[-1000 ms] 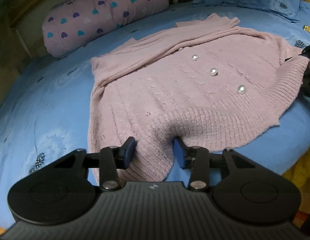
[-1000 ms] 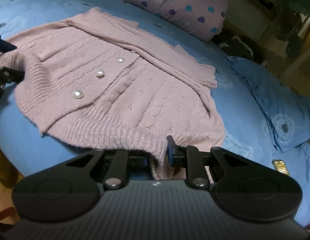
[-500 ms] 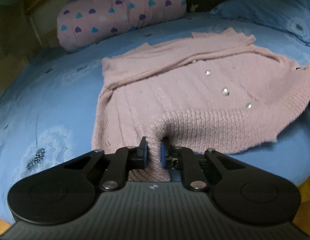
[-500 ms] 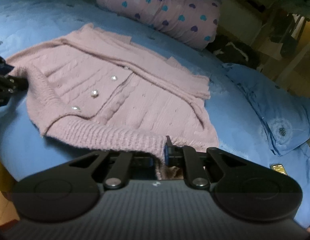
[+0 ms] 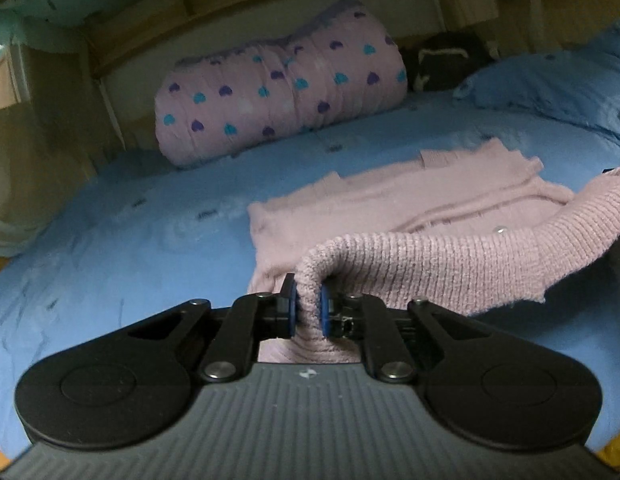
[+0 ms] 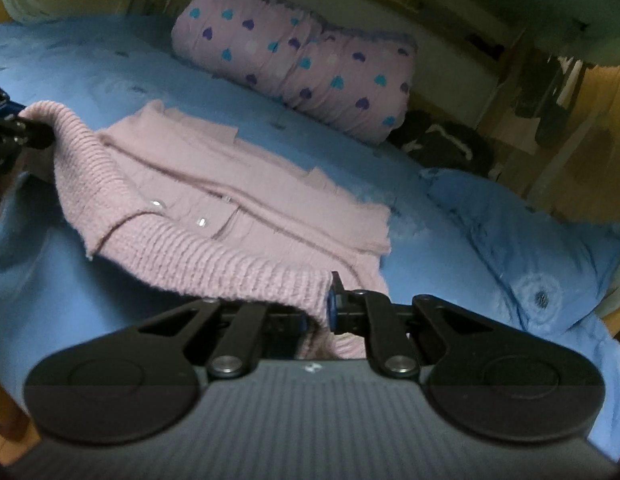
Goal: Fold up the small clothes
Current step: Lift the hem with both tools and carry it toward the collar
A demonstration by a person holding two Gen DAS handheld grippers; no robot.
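Note:
A pink knitted cardigan (image 5: pixel 430 208) with pearl buttons lies on the blue bed sheet (image 5: pixel 129 248); it also shows in the right wrist view (image 6: pixel 237 200). My left gripper (image 5: pixel 308 312) is shut on one corner of its ribbed hem and holds it lifted off the bed. My right gripper (image 6: pixel 318 312) is shut on the other hem corner, also lifted. The hem hangs stretched between the two grippers. The far half of the cardigan with its sleeves folded in rests flat on the sheet.
A pink bolster with heart print (image 5: pixel 281 88) lies at the head of the bed, also in the right wrist view (image 6: pixel 297 60). A blue pillow (image 6: pixel 530 256) lies to the right. A dark bundle (image 6: pixel 442 144) sits beside the bolster. The bed edge is just below the grippers.
The left gripper closed on the hem corner. Both grippers then lifted the hem off the bed and moved it toward the far end of the cardigan.

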